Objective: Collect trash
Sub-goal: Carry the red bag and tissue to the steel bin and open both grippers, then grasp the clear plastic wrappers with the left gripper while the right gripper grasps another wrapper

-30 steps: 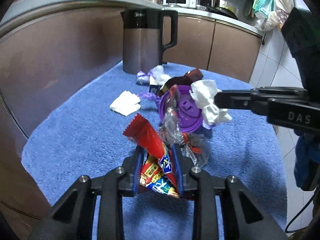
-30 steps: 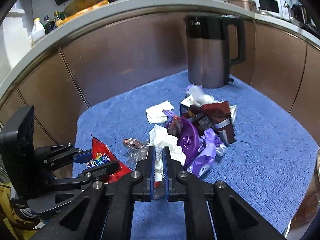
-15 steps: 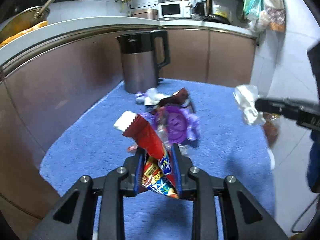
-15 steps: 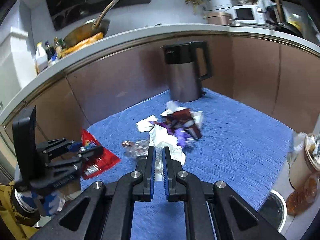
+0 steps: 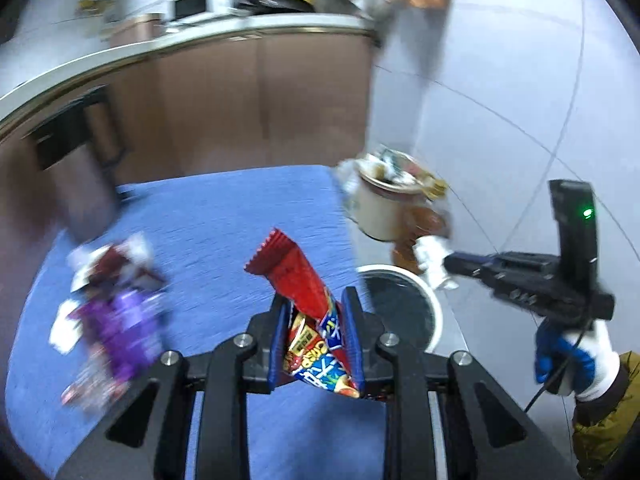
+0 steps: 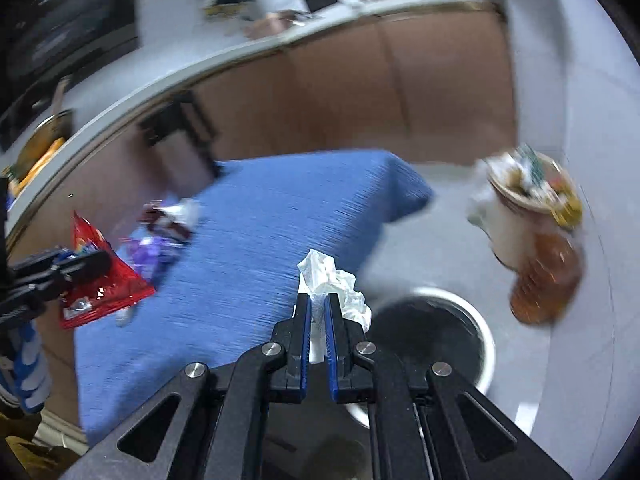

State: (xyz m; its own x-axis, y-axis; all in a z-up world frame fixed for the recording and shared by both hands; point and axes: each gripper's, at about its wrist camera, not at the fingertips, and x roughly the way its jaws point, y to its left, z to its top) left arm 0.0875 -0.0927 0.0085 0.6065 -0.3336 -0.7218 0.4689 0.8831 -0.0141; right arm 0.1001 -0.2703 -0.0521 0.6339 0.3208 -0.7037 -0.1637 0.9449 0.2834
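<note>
Red snack wrapper: clamped between the blue pads of the left gripper; crimped end sticks up and forward past the fingertips, printed end hangs below them; held in the air above the blue cloth.
Crumpled white tissue: pinched in the right gripper, bunched above and to the right of the fingertips; held over the cloth's edge, just beside the bin.
Left gripper: clenched on the wrapper; in the right wrist view it shows at the left edge with the wrapper hanging from it.
Right gripper: clenched on the tissue; in the left wrist view it reaches in from the right, gloved hand on its handle.
Waste bin: round, white rim, dark inside; on the floor beside the worktop.
Remaining litter: purple and brown wrappers, blurred, on the cloth to the left.
Cup: cream, filled with scraps, beyond the bin.
Kettle: dark, blurred, at the cloth's far left corner.
</note>
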